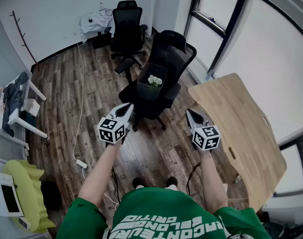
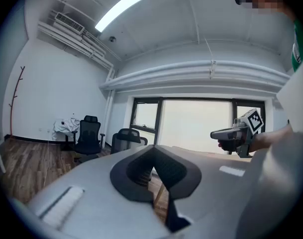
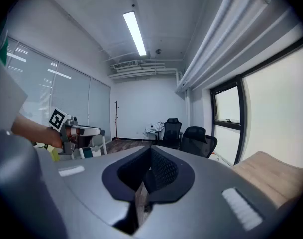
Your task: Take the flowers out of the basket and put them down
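**Both grippers empty, flowers in basket**

Only the head view shows the white flowers [image 1: 154, 80]: they sit in a dark basket [image 1: 144, 91] on the black chair [image 1: 173, 54], ahead of both grippers. Left gripper [image 1: 127, 107] fingers closed on nothing, right gripper [image 1: 189, 112] same. Gripper views show shut fingers close up, flowers not made out there. Wooden counter [image 1: 241, 128] at right

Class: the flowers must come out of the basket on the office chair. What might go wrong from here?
1. The basket stands on the seat of an office chair, which may swivel or roll if nudged, tipping it.
2. The left claw and right claw are both shut and short of the flowers; reaching in without opening could knock or crush the blooms.
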`<state>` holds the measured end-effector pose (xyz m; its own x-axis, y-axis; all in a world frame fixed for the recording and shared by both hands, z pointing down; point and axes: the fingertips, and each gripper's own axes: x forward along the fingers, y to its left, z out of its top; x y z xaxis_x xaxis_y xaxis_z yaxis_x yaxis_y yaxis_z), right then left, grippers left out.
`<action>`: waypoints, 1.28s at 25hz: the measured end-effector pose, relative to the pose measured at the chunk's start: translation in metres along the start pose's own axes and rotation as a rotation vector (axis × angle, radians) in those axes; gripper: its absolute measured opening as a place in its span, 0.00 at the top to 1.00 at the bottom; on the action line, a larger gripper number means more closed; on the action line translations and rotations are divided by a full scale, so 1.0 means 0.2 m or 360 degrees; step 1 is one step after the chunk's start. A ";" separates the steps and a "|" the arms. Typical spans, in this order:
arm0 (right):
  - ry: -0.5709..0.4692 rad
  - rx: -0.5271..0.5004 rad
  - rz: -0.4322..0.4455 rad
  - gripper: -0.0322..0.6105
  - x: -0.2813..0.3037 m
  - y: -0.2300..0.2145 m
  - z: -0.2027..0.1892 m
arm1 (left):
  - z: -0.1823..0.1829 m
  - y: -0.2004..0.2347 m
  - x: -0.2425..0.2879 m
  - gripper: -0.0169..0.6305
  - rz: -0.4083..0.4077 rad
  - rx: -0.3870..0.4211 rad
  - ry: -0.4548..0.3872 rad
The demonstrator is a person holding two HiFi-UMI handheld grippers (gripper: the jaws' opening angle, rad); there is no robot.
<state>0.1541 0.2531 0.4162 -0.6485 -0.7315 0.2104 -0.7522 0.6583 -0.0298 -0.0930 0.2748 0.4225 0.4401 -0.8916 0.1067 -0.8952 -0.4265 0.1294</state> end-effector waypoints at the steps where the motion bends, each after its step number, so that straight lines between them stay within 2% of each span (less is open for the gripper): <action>1: 0.0002 0.0000 -0.0002 0.94 0.00 0.01 0.00 | 0.00 0.01 0.00 0.94 0.0001 -0.0002 0.0000; 20: 0.0043 0.0046 -0.0107 0.94 0.07 0.14 -0.05 | -0.06 0.13 -0.07 0.94 -0.0051 -0.0086 -0.0026; 27: 0.0080 0.0055 -0.0089 0.94 0.11 0.18 -0.11 | -0.17 0.10 -0.02 0.94 -0.0091 -0.0127 0.0012; 32: 0.0121 0.0052 -0.0036 0.94 0.26 0.19 -0.14 | -0.23 0.18 0.03 0.94 -0.0066 -0.0150 0.0037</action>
<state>0.0959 0.2448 0.4535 -0.6216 -0.7298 0.2848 -0.7707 0.6347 -0.0557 -0.1201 0.2605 0.4730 0.4791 -0.8692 0.1222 -0.8662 -0.4457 0.2260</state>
